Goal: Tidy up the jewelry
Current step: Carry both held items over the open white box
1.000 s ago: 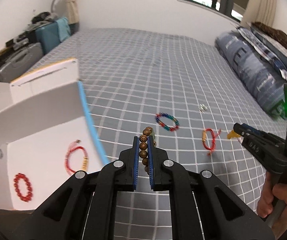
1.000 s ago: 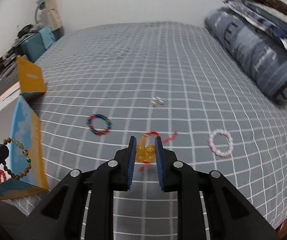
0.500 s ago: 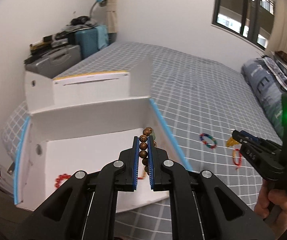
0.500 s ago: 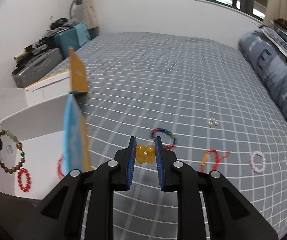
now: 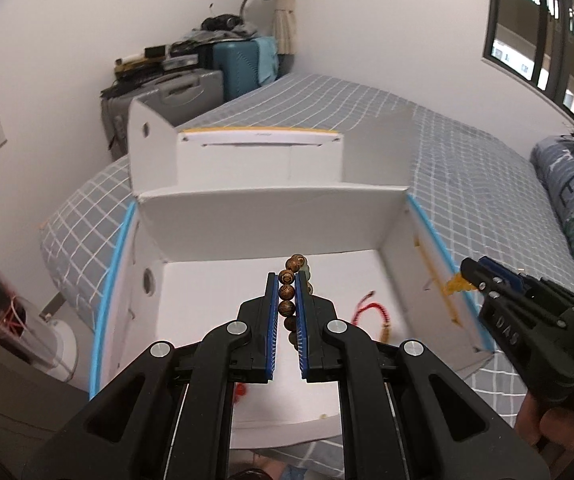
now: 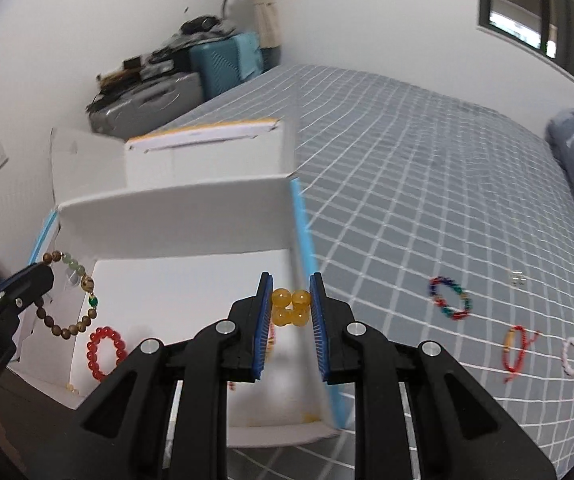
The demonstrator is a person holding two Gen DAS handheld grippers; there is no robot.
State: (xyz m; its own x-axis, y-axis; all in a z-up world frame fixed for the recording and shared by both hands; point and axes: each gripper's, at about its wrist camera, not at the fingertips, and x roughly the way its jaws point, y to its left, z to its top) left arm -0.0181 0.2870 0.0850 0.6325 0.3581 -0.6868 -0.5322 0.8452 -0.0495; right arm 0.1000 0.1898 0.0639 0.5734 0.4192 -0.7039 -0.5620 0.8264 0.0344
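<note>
Here — wooden bracelet (image 5: 288, 294) between left hand-held gripper (image 5: 287, 280) pads.

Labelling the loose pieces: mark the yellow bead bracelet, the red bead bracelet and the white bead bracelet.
yellow bead bracelet (image 6: 291, 312), right wrist view, on the bead cluster.
red bead bracelet (image 6: 94, 350), right wrist view, on its left beads.
white bead bracelet (image 6: 564, 354), right wrist view, on its left beads.
</note>
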